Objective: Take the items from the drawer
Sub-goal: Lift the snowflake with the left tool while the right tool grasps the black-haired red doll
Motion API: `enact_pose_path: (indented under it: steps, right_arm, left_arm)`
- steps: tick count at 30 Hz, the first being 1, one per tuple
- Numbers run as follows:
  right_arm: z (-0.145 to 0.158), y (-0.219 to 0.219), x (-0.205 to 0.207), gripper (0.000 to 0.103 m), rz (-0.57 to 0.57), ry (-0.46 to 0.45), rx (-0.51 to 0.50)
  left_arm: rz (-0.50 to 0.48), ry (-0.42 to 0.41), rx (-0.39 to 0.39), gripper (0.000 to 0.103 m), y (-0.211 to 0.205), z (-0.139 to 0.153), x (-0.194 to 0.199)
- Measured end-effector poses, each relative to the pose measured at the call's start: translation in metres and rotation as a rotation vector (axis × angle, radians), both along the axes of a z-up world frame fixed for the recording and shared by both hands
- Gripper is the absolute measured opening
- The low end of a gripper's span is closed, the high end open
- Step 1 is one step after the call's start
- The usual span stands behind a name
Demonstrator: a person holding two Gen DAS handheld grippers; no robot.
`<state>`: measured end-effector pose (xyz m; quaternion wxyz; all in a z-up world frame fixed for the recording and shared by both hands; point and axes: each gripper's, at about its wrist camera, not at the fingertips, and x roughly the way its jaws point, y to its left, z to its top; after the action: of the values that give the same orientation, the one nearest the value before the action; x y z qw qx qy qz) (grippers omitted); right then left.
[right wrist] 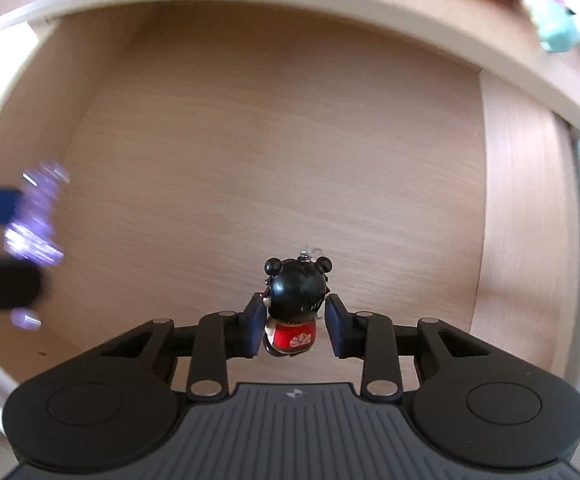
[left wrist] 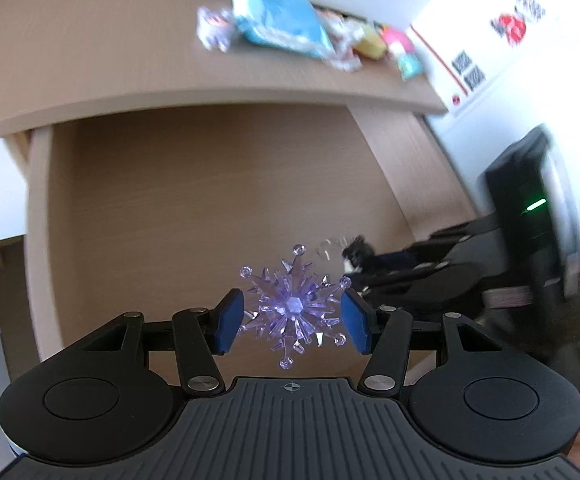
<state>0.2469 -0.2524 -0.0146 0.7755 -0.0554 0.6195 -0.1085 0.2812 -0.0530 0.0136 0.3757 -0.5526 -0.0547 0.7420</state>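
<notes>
My left gripper (left wrist: 292, 322) pinches a purple crystal plastic snowflake (left wrist: 295, 306) and my right gripper (right wrist: 292, 328) clamps a black-haired red-dressed figurine (right wrist: 293, 308), both lifted clear above the bare wooden drawer (right wrist: 274, 152) for the desk (left wrist: 90, 60) ahead.

Both grippers, left (left wrist: 293, 322) and right (right wrist: 294, 330), share one build: ribbed black bodies, round black side housings, silver pivot screws, blue pads (left wrist: 228, 326), crosshair mark.

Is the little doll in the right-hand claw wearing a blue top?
No. The doll held in the right gripper has black hair and a red top with a white pattern.
</notes>
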Motion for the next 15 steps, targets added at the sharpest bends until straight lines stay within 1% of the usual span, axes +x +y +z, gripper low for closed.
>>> enact_pose_path:
  steps: [3,6,10,15]
  right_arm:
    - [0.014,-0.001,-0.009,0.027,-0.034,-0.043,0.029]
    - [0.021,0.000,-0.016,0.027,-0.055,-0.073,0.025]
    - [0.032,-0.012,-0.032,0.027,-0.120,-0.112,0.039]
    - [0.058,-0.027,-0.045,0.027,-0.193,-0.172,0.079]
  left_arm:
    - [-0.055,-0.007,0.000,0.059,0.011,-0.004,0.001]
    - [-0.105,-0.003,0.007,0.059,0.019,-0.005,0.002]
    - [-0.130,-0.014,0.009,0.059,0.025,-0.008,0.000]
    - [-0.180,-0.036,0.007,0.059,0.038,-0.013,-0.001]
